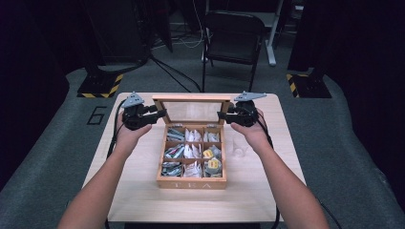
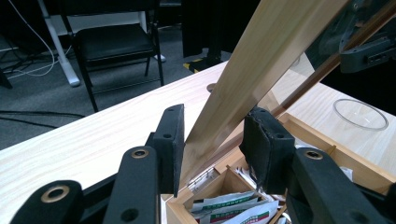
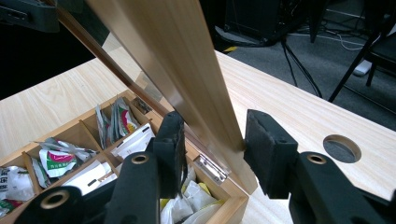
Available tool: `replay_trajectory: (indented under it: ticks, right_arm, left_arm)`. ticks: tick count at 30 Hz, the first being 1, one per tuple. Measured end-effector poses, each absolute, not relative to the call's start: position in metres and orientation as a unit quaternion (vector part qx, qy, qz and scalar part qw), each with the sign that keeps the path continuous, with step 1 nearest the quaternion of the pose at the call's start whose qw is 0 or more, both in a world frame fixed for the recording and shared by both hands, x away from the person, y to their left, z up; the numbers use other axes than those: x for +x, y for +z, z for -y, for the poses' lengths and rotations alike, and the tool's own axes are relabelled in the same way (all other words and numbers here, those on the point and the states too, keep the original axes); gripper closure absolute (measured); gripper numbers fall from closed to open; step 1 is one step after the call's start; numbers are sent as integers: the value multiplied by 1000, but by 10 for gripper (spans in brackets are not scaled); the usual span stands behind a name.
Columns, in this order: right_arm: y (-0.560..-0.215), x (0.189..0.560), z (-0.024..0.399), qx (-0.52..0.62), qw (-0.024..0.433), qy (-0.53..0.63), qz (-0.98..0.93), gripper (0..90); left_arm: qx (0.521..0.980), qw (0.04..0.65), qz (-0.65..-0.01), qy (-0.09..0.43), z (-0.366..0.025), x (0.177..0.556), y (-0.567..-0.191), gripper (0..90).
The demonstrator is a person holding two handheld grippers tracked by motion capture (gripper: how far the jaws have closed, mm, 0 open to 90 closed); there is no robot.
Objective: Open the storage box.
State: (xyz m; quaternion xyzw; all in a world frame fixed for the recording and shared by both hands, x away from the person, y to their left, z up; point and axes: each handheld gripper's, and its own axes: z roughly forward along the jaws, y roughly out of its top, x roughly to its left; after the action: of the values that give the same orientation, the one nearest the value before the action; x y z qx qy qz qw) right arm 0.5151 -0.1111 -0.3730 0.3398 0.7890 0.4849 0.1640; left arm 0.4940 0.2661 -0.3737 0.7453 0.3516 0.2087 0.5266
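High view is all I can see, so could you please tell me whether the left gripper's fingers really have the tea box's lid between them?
Observer: Yes. In the left gripper view, the left gripper has the wooden side rail of the raised lid between its fingers, with both pads against the wood.
Operator: Thank you. And the right one?
Observer: The right gripper clamps the opposite rail low down, just above a metal hinge.
Operator: Is anything behind that hand?
Observer: There is a round hole in the table, past the right fingers.
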Motion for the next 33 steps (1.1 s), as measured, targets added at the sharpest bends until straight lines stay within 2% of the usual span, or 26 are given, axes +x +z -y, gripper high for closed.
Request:
replay_trajectory:
  ticks: [33]
  right_arm:
    - [-380, 530, 112, 352, 161, 482, -786, 605]
  left_arm:
    - [749, 515, -372, 187, -266, 516, -391, 608]
